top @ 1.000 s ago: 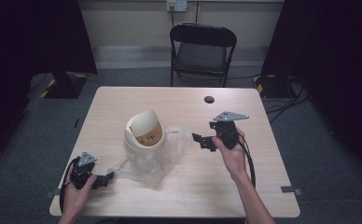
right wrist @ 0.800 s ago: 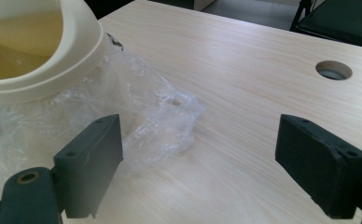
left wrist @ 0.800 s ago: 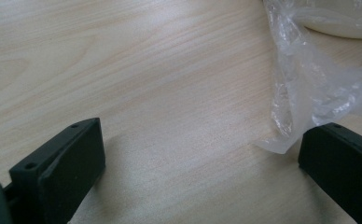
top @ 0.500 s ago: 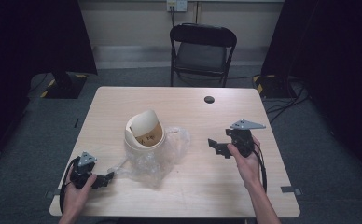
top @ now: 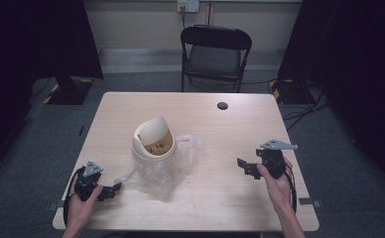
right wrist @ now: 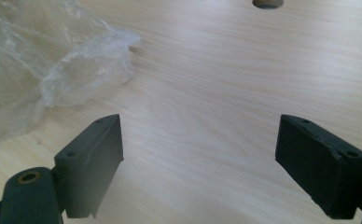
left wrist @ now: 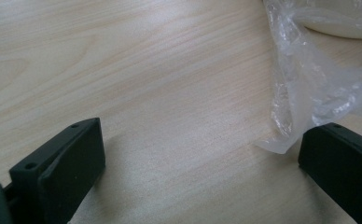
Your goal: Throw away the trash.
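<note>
A cream tub [top: 153,144] with its lid tipped up stands mid-table inside a crumpled clear plastic bag [top: 165,163]. My left gripper [top: 112,191] rests at the front left of the table, open, with the bag's corner [left wrist: 281,140] lying just inside its right jaw. The tub's rim [left wrist: 337,23] shows at the top right of the left gripper view. My right gripper [top: 244,167] is at the front right, open with nothing between its jaws. Its view has the bag [right wrist: 44,70] at the upper left.
A small dark cable hole [top: 223,105] [right wrist: 268,3] sits near the table's far edge. A black folding chair [top: 215,49] stands behind the table [top: 230,203]. Grey carpet and cables surround it.
My right gripper has moved away from the bag, rightward and toward the front edge of the table. The left gripper has stayed put.
</note>
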Demonstrator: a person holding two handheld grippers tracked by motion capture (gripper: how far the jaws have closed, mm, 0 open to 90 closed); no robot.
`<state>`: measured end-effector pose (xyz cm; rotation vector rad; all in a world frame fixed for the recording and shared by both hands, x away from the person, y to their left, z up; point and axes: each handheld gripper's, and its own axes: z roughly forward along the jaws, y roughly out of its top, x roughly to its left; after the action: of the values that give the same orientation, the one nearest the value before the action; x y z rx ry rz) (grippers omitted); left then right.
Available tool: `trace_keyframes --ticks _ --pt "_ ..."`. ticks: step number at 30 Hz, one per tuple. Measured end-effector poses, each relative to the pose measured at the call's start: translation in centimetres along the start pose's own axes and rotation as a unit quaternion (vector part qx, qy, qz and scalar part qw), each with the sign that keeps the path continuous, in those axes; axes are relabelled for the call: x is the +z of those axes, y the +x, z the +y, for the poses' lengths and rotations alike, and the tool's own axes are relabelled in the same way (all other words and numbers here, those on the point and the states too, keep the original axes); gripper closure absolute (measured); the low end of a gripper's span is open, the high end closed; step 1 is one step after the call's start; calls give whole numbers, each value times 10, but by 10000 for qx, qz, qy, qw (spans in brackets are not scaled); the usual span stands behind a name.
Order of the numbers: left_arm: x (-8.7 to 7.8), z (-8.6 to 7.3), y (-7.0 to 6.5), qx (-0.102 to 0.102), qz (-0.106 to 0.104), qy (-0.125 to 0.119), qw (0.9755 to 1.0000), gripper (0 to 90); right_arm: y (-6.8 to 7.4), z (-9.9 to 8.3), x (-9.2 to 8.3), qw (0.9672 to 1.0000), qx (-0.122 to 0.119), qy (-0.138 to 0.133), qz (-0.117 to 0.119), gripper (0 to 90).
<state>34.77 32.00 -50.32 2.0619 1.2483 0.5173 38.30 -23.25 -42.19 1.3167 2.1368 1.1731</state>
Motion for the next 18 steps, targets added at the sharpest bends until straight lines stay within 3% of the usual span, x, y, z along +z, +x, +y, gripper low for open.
trace_keyframes --ticks 11,18 --pt "0 0 0 -1 0 -1 10000 0 -23 -34 -4 9991 262 244 -239 146" --pt "0 0 0 -1 0 -1 10000 0 -28 -53 1 9980 406 338 -361 152"
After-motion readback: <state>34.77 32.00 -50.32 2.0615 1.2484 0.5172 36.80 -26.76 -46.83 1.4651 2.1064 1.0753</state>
